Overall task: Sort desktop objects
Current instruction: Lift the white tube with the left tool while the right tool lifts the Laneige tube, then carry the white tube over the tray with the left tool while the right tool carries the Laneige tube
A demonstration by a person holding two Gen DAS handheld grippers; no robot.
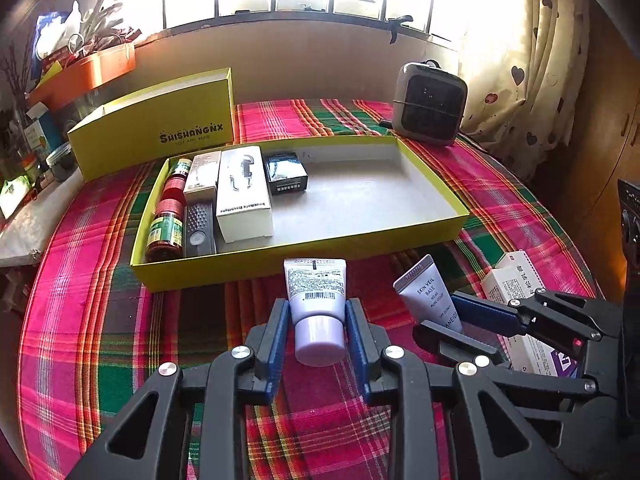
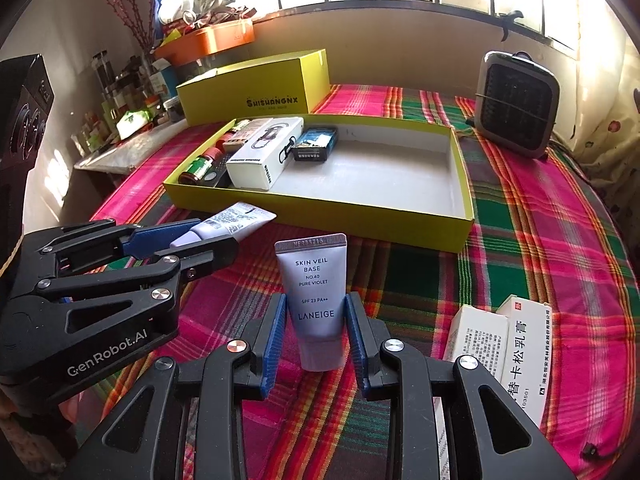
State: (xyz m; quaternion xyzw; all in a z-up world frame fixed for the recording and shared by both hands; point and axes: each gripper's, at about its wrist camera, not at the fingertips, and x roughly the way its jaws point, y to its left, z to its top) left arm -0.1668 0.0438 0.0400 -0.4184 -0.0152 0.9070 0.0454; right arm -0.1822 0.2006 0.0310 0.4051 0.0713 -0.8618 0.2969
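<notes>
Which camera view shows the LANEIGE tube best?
The right wrist view: the LANEIGE tube faces it, label fully readable, between the right hand-held gripper fingers. The left wrist view shows it tilted, partly hidden.

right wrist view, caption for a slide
Right gripper holding Laneige tube before yellow tray.

- tablecloth [image 1: 100, 320]: pink, green, red plaid
- tray [image 1: 304, 258] ahead of jaws: yellow walls, white floor
- tube [image 2: 316, 304] between right jaws: pale violet
- finger pads [image 2: 273, 344]: blue
- curtain [image 1: 532, 60]: cream, heart print
</notes>
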